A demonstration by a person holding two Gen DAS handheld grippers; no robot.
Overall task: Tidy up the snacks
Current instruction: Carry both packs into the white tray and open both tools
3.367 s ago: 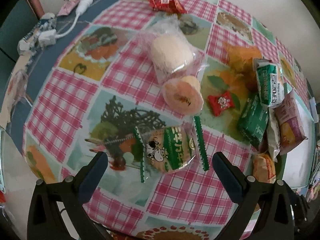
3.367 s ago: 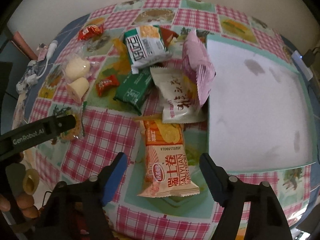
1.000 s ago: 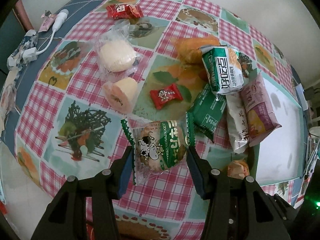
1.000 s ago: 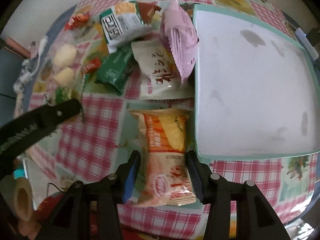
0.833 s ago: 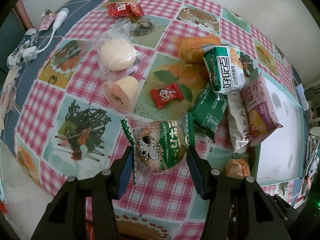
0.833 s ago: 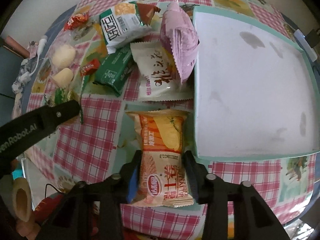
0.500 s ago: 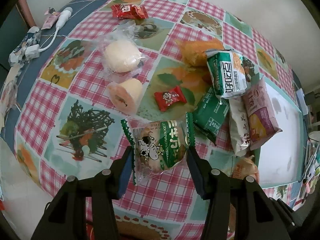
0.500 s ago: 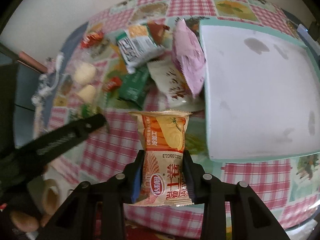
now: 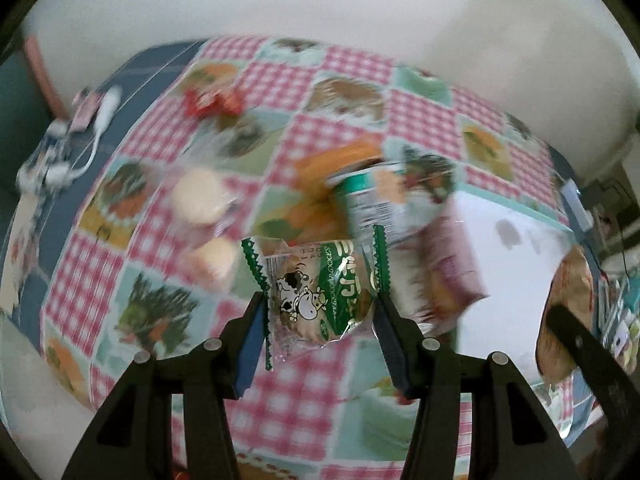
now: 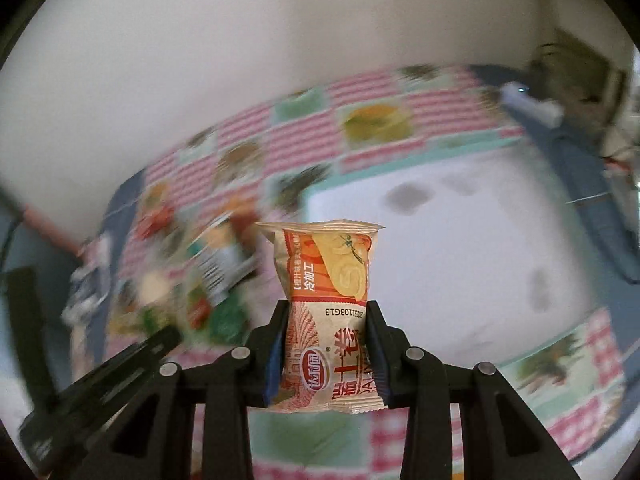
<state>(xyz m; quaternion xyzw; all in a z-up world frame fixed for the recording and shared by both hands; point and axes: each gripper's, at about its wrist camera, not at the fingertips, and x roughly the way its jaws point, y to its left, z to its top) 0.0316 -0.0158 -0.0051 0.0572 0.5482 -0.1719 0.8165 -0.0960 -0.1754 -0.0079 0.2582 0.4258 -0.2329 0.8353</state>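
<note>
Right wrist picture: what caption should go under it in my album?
Right gripper holds an orange snack packet up above the white tray.

This looks like a home, most likely a dining corner. Ahead of both claws spreads a table under a homely checked tablecloth point(image 9: 348, 68), pink gingham squares set among pictures of food. A plain pale wall point(image 9: 320, 8) rises just behind it. At the far left of the left claw a white charger cable point(image 9: 102, 120) lies on the table edge among small household clutter, too blurred to name. Loose snack packets point(image 9: 376, 204) lie heaped beyond the left claw, and a white tray point(image 10: 460, 248) with a mint-green rim sits ahead and right of the right claw.
</note>
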